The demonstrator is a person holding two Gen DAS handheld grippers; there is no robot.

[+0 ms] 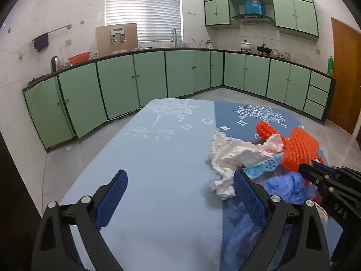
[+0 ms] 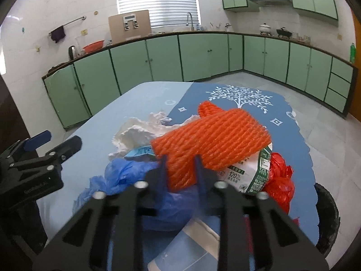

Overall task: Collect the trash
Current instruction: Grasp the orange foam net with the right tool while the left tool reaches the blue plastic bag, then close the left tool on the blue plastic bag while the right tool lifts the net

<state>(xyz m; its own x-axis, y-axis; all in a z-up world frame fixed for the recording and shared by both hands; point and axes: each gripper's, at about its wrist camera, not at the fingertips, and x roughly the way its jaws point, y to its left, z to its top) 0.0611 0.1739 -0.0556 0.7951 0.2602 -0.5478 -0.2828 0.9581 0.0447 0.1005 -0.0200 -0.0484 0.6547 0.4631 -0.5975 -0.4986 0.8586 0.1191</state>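
The blue-clothed table (image 1: 140, 158) lies bare on its light left half; the trash heap sits toward its right edge, near a black bin (image 2: 327, 216). The left gripper (image 1: 180, 194) gapes wide, holding nothing. The right gripper (image 2: 180, 171) pinches the orange foam net (image 2: 212, 140) above white tissue (image 1: 234, 153).

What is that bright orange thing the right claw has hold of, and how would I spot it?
On the blue table, find the trash pile. The orange foam net lies on top, pinched in the right claw. Its ribbed mesh weave sets it apart from the glossy red bag.
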